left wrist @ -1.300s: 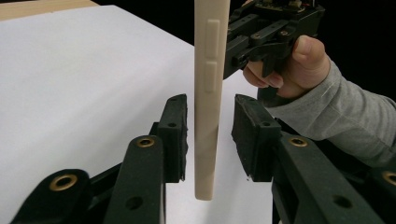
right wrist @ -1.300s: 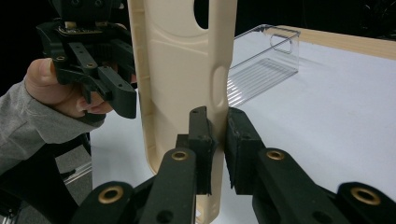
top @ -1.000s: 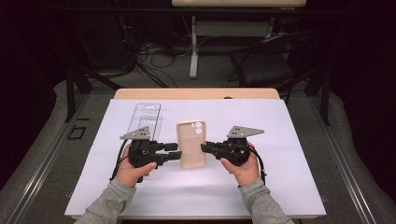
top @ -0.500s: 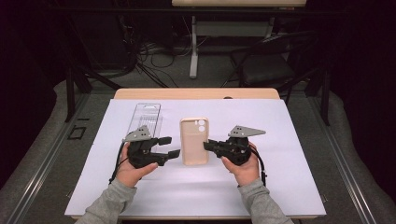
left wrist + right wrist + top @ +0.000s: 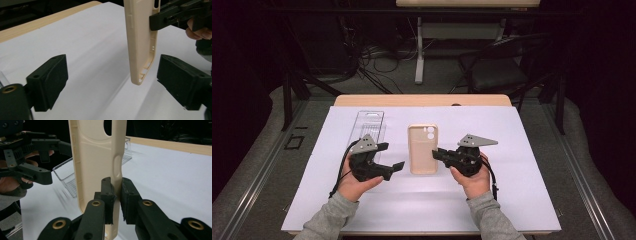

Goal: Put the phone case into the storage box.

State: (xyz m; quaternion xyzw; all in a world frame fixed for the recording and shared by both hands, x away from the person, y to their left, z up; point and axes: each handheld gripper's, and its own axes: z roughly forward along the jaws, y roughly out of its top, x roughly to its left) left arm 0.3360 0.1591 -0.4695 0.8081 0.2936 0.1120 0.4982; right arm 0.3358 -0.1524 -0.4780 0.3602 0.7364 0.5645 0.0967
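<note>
Beige phone case (image 5: 423, 148) up off the white sheet (image 5: 522, 200), pinched along one side wall by the right gripper (image 5: 435, 152), probably so the whole thing stays steady with the camera cutout end free. Left gripper (image 5: 393, 157) just been opening, jaws spread wide now, nothing pressed between them, case edge hanging past the tips. Looks like a handover to one hand. Clear plastic tray (image 5: 370, 123) sitting further back on the left, untouched.

Case (image 5: 96, 162): beige, upright, rim pinched between own jaws.
Right gripper (image 5: 117, 195): clamped on case edge.
Left gripper (image 5: 53, 160): beyond case, jaws apart.
Tray (image 5: 68, 178): clear, behind case, on white sheet (image 5: 170, 175).
</note>
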